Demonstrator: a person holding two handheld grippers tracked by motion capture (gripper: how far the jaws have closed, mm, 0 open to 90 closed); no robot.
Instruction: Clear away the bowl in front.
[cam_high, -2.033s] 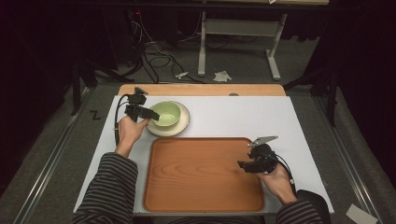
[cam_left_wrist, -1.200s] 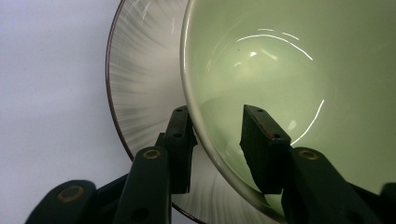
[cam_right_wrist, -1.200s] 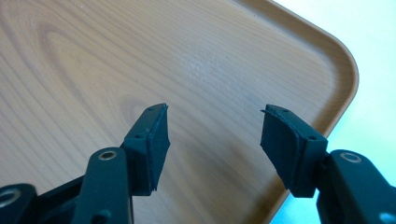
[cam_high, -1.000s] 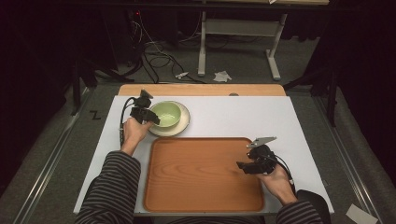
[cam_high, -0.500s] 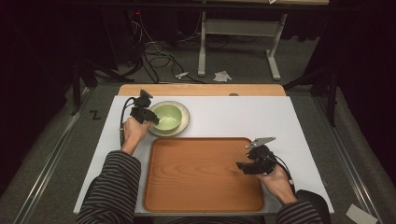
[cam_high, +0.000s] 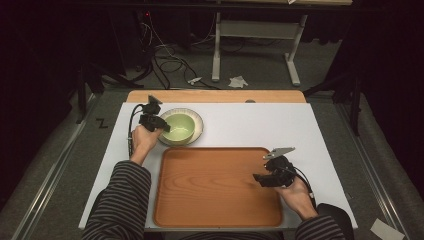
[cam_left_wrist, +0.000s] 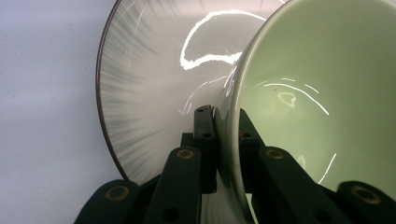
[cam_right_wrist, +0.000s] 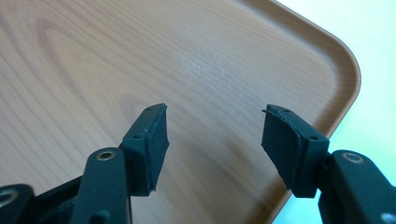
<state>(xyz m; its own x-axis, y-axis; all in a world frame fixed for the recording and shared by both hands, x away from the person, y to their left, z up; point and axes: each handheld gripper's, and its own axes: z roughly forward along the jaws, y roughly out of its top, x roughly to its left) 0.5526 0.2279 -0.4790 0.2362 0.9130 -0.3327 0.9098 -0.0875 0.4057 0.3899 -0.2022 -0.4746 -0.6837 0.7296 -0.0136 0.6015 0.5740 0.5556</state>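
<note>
- At the far left of the white table, my left gripper is clamped on the near-left rim of the green bowl; its jaws have just been closing.
- Seen from the left gripper view, one jaw lies outside the bowl wall and the other inside, the wall pinched between them.
- Under the bowl sits a pale plate, dark-edged, its streaked surface showing beside my outer jaw.
- Bowl and plate stand just beyond the wooden tray, off its far-left corner.
- Over the tray's right side hovers my right gripper, well apart from the bowl, jaws spread with nothing between them above the tray.
</note>
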